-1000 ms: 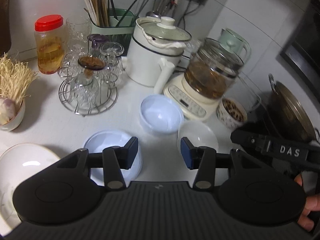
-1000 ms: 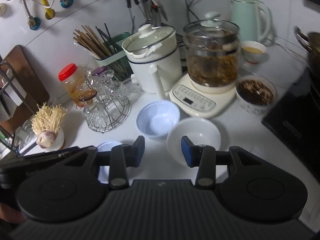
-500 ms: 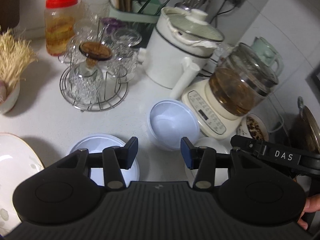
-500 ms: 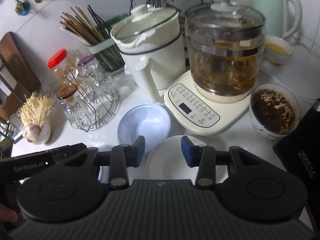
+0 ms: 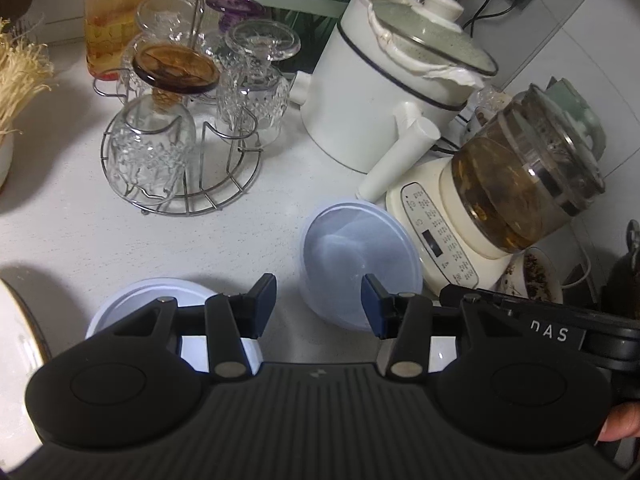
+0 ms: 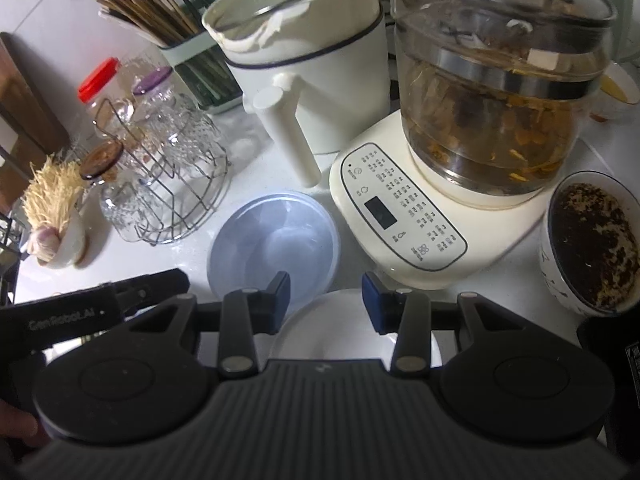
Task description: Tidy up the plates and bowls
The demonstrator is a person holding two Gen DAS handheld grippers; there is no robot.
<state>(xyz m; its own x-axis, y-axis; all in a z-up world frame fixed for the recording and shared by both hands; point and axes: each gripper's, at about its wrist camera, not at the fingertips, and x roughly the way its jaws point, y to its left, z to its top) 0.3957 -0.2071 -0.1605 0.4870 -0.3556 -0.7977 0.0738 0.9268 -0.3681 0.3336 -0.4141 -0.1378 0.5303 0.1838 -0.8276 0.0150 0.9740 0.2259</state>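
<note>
The left gripper [image 5: 318,300] hangs low over the white table [image 5: 72,236] with its jaws spread and nothing between them. One blue fingertip [image 5: 264,292] sits above the far rim of a pale blue plate [image 5: 132,300] that lies flat under the gripper's left half, and the other fingertip overlaps the near rim of a blue bowl [image 5: 360,256]. That bowl stands upright just beside the cream base of a glass kettle [image 5: 528,184]. At the left edge of this view a white plate [image 5: 16,344] with a thin gold rim shows only in part. The right gripper [image 6: 322,294] is also spread and empty, poised over the near rim of a white bowl [image 6: 324,332], which lies largely under the gripper body. In that view the blue bowl [image 6: 276,240] sits just beyond the white one, their rims close, though I cannot tell whether they touch. Its left fingertip [image 6: 280,288] overlaps the blue bowl's near rim. The kettle [image 6: 492,92] holds brownish liquid and fills the upper right, with its control panel facing the bowls. Behind the blue bowl stands a white pot [image 6: 312,60] with a lid and a stub handle pointing toward the bowls. Left of it a wire rack [image 6: 180,184] holds upturned glasses, and beyond are chopsticks [image 6: 148,12] in a green holder and a red-capped jar [image 6: 100,80]. At the right edge a patterned bowl [image 6: 588,240] holds something dark and speckled.
</note>
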